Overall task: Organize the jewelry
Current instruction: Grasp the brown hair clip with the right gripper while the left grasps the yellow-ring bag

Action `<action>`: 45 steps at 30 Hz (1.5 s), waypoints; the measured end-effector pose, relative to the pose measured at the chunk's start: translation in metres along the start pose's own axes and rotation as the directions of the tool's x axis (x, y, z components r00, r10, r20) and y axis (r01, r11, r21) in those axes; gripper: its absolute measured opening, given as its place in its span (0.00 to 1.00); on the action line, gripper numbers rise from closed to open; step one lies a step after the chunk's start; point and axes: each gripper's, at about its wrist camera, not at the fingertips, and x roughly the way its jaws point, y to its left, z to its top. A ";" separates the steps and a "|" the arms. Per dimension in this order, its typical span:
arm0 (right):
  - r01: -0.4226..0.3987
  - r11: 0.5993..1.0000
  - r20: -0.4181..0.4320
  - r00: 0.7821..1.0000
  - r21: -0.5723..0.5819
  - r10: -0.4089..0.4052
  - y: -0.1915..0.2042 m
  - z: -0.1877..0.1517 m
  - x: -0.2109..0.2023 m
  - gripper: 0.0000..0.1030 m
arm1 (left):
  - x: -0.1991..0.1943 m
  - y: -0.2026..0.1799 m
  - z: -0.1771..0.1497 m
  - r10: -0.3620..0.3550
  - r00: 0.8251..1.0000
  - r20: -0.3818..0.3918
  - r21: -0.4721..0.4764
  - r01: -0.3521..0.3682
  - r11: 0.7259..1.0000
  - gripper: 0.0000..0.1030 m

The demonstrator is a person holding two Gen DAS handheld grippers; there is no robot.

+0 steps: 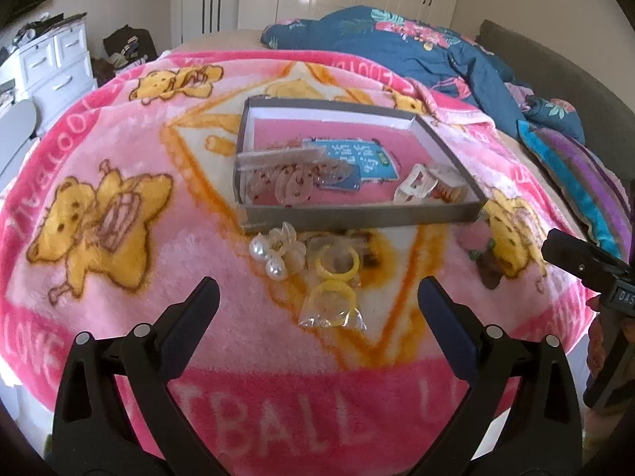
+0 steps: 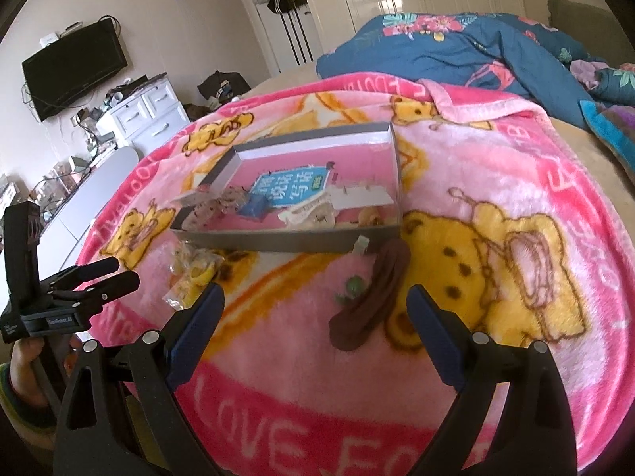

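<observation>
Left gripper (image 1: pixel 318 301) agape before yellow rings (image 1: pixel 336 277), near box edge (image 1: pixel 357 216).

Right tongs (image 2: pixel 315 297): spread wide, empty, near edge of pink blanket (image 2: pixel 496 182). Brown hair clip (image 2: pixel 373 301) between the tips. Grey tray (image 2: pixel 285 238) beyond. Yellow bagged items (image 2: pixel 194 273) left. Left tongs (image 2: pixel 115 273) far left, nearly closed.

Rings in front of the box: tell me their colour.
Yellow: the rings lie in clear plastic wrap, shown best in the left wrist view.
</observation>
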 end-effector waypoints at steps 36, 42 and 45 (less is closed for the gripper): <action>0.069 0.996 -0.148 0.986 -0.062 -0.078 0.000 -0.031 0.074 0.30 | 0.075 -0.012 -0.021 0.032 0.992 -0.124 0.059 -0.025 0.998 0.68; 0.024 0.998 -0.144 0.989 -0.050 -0.031 0.008 -0.031 0.069 0.30 | 0.068 -0.012 -0.022 0.017 0.993 -0.117 0.064 -0.009 0.998 0.38; 0.010 0.999 -0.133 0.991 -0.036 -0.015 0.008 -0.028 0.061 0.30 | 0.064 -0.011 -0.022 -0.008 0.993 -0.115 0.044 0.014 0.999 0.31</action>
